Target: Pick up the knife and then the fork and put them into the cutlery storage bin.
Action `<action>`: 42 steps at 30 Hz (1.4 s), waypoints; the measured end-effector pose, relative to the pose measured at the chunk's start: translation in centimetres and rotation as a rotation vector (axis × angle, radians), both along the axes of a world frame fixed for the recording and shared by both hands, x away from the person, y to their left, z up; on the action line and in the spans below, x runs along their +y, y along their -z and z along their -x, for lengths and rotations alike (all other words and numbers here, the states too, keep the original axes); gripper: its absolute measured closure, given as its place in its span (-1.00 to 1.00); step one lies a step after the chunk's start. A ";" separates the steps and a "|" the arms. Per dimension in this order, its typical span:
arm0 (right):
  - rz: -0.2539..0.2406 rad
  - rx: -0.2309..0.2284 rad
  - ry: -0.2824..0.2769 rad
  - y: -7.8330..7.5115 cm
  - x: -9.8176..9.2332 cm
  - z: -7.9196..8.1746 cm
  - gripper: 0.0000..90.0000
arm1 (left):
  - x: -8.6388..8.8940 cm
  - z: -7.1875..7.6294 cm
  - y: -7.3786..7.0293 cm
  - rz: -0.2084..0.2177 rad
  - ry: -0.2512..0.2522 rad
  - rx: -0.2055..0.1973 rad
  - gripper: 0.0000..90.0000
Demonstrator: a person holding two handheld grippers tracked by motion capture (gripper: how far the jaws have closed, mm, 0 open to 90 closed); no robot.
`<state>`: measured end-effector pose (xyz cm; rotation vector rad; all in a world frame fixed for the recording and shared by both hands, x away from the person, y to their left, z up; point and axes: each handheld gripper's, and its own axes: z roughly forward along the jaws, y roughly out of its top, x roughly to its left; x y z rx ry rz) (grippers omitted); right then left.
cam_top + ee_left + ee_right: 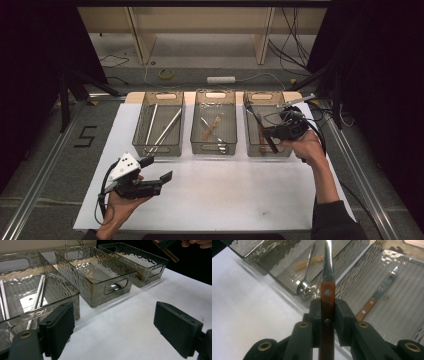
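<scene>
Right tongs point(327, 312) gripped a wood-handled fork point(328, 277) above the right-hand bin point(267, 131); left tongs point(157, 170) stood wide with nothing between them.

The white desk point(220, 195) lay bare in front of the three clear, ripple-walled plastic bins, with open room between the two hands; the bins sat side by side along its far edge, narrow gaps between them. The fork's riveted brown handle was clamped between the right tongs' black pads, its steel neck running out beyond them, over the bin's near rim. A wood-handled knife point(378, 296) lay on that bin's ribbed floor. The middle bin point(214, 129) held a metal spoon point(305, 277), the left bin point(160, 130) long metal rods point(165, 131).
</scene>
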<state>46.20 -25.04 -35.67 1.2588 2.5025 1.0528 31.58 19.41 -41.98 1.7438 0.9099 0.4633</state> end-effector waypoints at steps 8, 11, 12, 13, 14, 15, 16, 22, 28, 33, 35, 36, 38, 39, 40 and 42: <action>-0.014 -0.004 0.026 -0.6 0.0 -1.1 0.72 | 0.0 0.0 0.0 -0.002 0.001 0.001 -0.63; -0.028 -0.010 0.042 -0.9 0.0 -1.6 0.72 | 0.0 0.0 0.0 -0.001 0.001 0.000 -0.63; -0.031 -0.009 0.048 -1.0 0.1 -1.8 0.72 | 0.0 0.0 0.0 -0.002 0.001 0.000 -0.64; -0.028 -0.010 0.054 -1.0 0.2 -2.0 0.72 | 0.0 0.0 0.0 -0.002 0.001 0.000 -0.64; -0.025 -0.011 0.058 -1.1 0.2 -2.1 0.72 | 0.0 0.0 0.0 -0.002 0.001 -0.001 -0.64; -0.027 -0.012 0.061 -1.1 0.3 -2.3 0.72 | 0.0 0.0 0.0 -0.003 0.002 0.000 -0.64; -0.029 -0.012 0.064 -1.2 0.3 -2.5 0.72 | 0.0 0.0 0.0 -0.001 0.001 -0.001 -0.63; -0.027 -0.009 0.086 -1.2 0.6 -3.5 0.72 | 0.1 0.0 0.0 -0.002 0.001 -0.002 -0.64; -0.026 -0.005 0.121 -1.1 0.7 -4.5 0.72 | 0.1 0.0 0.0 -0.002 0.002 -0.001 -0.64; -0.016 0.008 0.165 -0.4 0.5 -5.4 0.72 | 0.1 0.0 0.0 -0.001 0.001 -0.002 -0.64; -0.009 0.018 0.182 0.1 0.4 -5.7 0.72 | 0.1 0.1 0.0 0.000 0.001 -0.002 -0.63; 0.003 0.017 0.191 0.3 0.4 -5.8 0.72 | 0.1 0.1 0.0 -0.001 0.002 -0.002 -0.64; 0.010 0.023 0.200 0.6 0.3 -5.9 0.72 | 0.1 0.1 0.0 -0.005 0.003 -0.002 -0.63; 0.016 0.026 0.207 0.8 0.2 -6.0 0.72 | 0.1 0.1 0.0 0.000 0.001 -0.001 -0.64; 0.030 0.028 0.214 1.0 0.2 -6.0 0.72 | 0.1 0.1 0.0 0.000 0.001 -0.001 -0.63; 0.032 0.030 0.223 1.4 0.0 -6.2 0.72 | 0.2 0.1 0.0 0.001 0.001 -0.003 -0.64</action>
